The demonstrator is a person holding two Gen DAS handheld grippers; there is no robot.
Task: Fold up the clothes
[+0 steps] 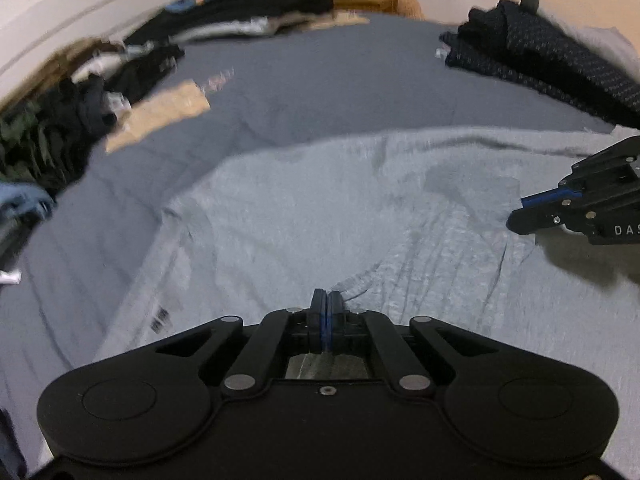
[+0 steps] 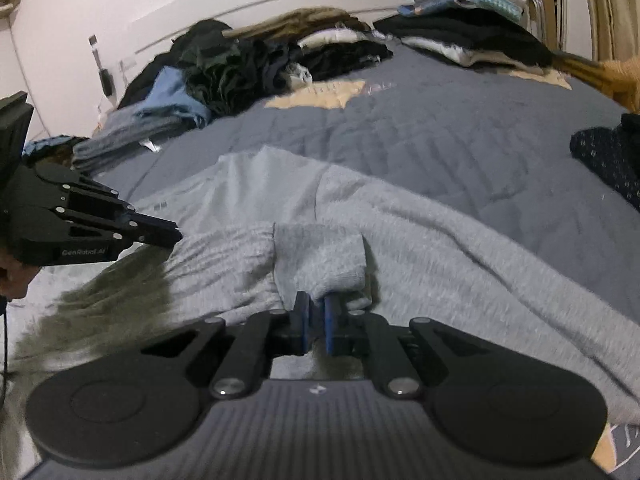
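Left gripper point(image 1: 327, 312), low centre of its own view: jaws pressed together, blue pads meeting, tips down at a crease of the grey sweater point(image 1: 320, 208); whether any knit is pinched between them cannot be told from here. Right gripper point(image 2: 316, 312), low centre of its view: jaws nearly closed, a narrow gap showing, with the edge of the folded cuff point(image 2: 320, 256) sitting right at the pad tips; it looks clamped on that edge, though only on a thin bite. The sweater lies spread across the near half of the blue-grey quilt point(image 2: 460, 128), sleeve doubled over the ribbed hem at centre frame. Further out: loose dark clothes pile point(image 2: 240, 68) at upper left, folded stacks point(image 2: 460, 36) at upper right, a dark dotted garment point(image 2: 608, 156) at the right edge. Risks, as judged: the cuff may slip free on the lift because the grip is shallow and the knit is thick and springy; the left jaws may have gathered only a surface wrinkle, or nothing, so one side would lag and the fold skew; either gripper could also snag the quilt beneath and drag it up.
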